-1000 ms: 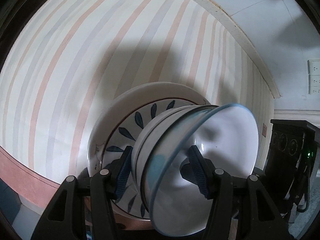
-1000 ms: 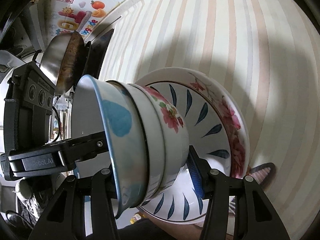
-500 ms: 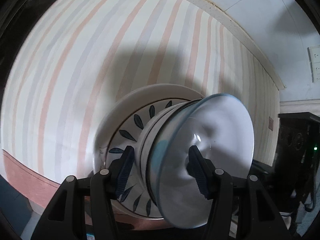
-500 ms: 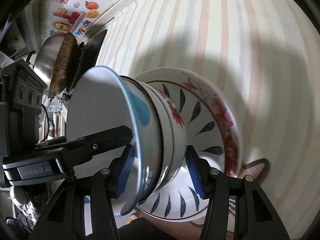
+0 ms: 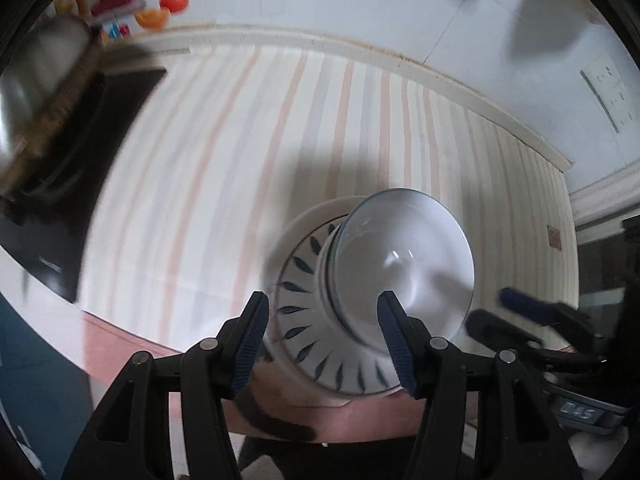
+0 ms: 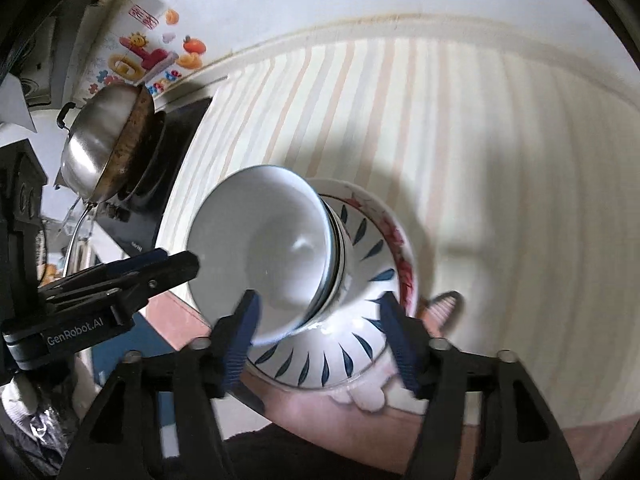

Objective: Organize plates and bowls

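Note:
A stack of nested bowls stands on stacked plates on the striped tablecloth. The top bowl (image 5: pixel 404 268) is white with a thin blue rim; it also shows in the right wrist view (image 6: pixel 264 248). Under the bowls lies a plate with blue leaf marks (image 5: pixel 304 312), also in the right wrist view (image 6: pixel 340 356), on a red-flowered plate (image 6: pixel 402 248). My left gripper (image 5: pixel 322 344) is open and empty, back from the stack. My right gripper (image 6: pixel 320 344) is open and empty, just in front of the stack. The left gripper shows in the right view (image 6: pixel 120 276).
A steel wok (image 6: pixel 104 152) sits on a black stove (image 6: pixel 160 184) at the left end of the counter. The striped cloth (image 5: pixel 240 160) runs back to a white wall. The counter's front edge (image 5: pixel 120 344) is pink. The right gripper (image 5: pixel 536 316) shows in the left view.
Both grippers have pulled back from the stack and their jaws no longer straddle the bowls. The stack stands where it was on the cloth.

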The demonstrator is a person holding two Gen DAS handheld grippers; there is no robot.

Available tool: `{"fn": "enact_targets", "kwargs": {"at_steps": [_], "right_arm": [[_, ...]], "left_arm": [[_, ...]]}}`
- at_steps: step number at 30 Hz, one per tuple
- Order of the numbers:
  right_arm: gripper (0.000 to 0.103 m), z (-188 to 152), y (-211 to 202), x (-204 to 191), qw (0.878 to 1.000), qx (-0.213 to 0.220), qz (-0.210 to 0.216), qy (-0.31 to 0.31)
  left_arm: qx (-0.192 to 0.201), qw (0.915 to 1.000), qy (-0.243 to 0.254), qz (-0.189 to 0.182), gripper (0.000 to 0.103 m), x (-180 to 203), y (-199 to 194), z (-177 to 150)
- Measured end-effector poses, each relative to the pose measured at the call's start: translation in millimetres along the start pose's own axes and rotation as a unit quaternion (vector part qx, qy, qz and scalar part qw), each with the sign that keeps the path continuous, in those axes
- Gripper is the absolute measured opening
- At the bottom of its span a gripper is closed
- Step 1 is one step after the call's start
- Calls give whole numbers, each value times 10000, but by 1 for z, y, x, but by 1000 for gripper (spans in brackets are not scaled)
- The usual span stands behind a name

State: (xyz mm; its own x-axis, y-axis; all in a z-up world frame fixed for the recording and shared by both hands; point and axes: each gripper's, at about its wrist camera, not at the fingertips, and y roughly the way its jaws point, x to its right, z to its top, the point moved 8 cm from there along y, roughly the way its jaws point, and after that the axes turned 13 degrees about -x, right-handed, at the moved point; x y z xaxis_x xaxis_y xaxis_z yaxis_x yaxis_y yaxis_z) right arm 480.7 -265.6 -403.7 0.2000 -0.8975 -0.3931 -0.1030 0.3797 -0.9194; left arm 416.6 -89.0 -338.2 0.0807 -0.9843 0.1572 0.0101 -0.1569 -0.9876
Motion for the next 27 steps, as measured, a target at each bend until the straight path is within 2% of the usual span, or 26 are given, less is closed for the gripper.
{"fn": "enact_targets", "kwargs": {"at_steps": [1, 3, 8, 10, 18, 27], "right_arm": [[84, -5, -9, -2, 9999, 122, -105, 35], [89, -13, -25, -8, 9990, 333, -271, 93], [95, -37, -64, -23, 9928, 930, -647, 387], [96, -50, -78, -33, 9888, 1177, -772, 492], [99, -108, -127, -75, 9744, 1825, -1075, 752], [99, -182, -191, -125, 9568, 2461, -1396, 664]], "left_arm": [[116, 9999, 35, 64, 61, -2, -8, -4], [286, 9995, 78, 86, 82, -6, -21, -9], [748, 9964, 296, 270, 88, -11, -55, -26], [963, 9939, 429, 314, 97, -13, -70, -34], [1371, 9869, 780, 334, 97, -16, -119, -76], [1917, 9773, 781, 448, 97, -21, -176, -147]]}}
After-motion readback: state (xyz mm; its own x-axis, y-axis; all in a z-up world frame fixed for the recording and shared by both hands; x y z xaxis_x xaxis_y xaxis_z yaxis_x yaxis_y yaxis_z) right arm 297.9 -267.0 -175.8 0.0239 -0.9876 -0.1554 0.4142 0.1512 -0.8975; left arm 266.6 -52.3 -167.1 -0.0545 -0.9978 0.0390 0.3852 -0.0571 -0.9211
